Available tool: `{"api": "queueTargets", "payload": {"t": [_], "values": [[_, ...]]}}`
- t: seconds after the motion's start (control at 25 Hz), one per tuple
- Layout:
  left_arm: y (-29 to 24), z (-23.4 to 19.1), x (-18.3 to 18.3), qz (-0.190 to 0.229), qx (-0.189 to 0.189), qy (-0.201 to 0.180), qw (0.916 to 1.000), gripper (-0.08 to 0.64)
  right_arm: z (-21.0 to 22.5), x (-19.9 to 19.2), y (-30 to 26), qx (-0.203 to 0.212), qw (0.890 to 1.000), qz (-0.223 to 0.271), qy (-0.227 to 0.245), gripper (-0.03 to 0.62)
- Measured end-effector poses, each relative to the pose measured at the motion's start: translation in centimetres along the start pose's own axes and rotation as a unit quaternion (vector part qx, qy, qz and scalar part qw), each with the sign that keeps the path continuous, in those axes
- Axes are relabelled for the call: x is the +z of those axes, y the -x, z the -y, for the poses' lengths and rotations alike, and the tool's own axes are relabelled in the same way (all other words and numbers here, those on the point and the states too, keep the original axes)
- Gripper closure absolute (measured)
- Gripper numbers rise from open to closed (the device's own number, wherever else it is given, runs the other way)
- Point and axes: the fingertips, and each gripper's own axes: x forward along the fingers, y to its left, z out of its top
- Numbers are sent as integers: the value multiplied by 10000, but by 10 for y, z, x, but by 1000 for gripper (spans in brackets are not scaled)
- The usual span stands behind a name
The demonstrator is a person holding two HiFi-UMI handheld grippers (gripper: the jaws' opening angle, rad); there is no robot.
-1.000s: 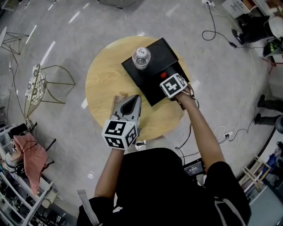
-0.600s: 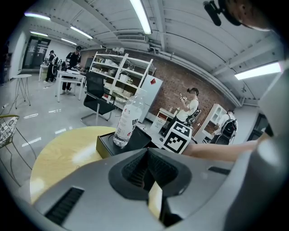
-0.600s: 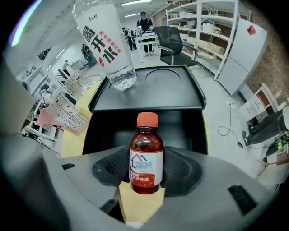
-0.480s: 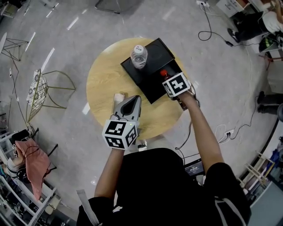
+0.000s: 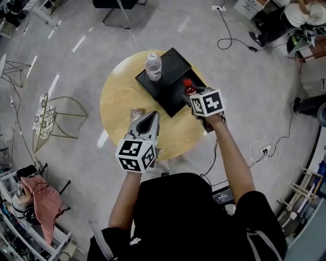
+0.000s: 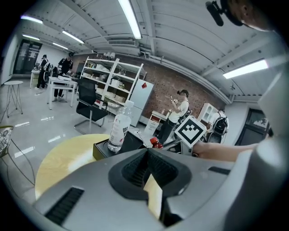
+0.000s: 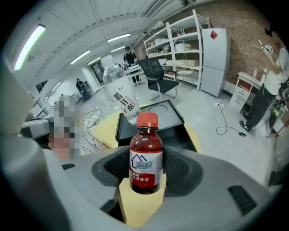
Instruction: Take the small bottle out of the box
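A small brown bottle (image 5: 189,87) with a red cap stands upright between the jaws of my right gripper (image 5: 193,95), which is shut on its body. It hangs above the right edge of the black box (image 5: 170,66) on the round wooden table (image 5: 117,102). In the right gripper view the small bottle (image 7: 146,155) fills the middle, with the black box (image 7: 174,117) behind and below it. A tall clear bottle (image 5: 153,66) stands in the box. My left gripper (image 5: 151,117) is shut on nothing above the table's near side, pointing at the box (image 6: 103,148).
A wire-frame chair (image 5: 48,109) stands left of the table and an office chair (image 5: 119,6) beyond it. Cables (image 5: 232,38) run across the floor at the right. Shelves (image 6: 113,85) and several people stand far off.
My right gripper has risen and drawn back to the right with the small bottle in it, from inside the box to above its edge. The left gripper has stayed put.
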Motion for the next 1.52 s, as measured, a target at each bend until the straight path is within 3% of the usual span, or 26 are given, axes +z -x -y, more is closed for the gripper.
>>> {"api": "queueTargets", "payload": {"t": [0.52, 1.52], "values": [[63, 31, 21, 471, -324, -507, 9971, 549, -63, 15, 109, -341, 9886, 1455, 177, 376], [235, 76, 34, 1417, -992, -1065, 9791, 549, -225, -34, 232, -840, 9548, 2846, 196, 376]]}}
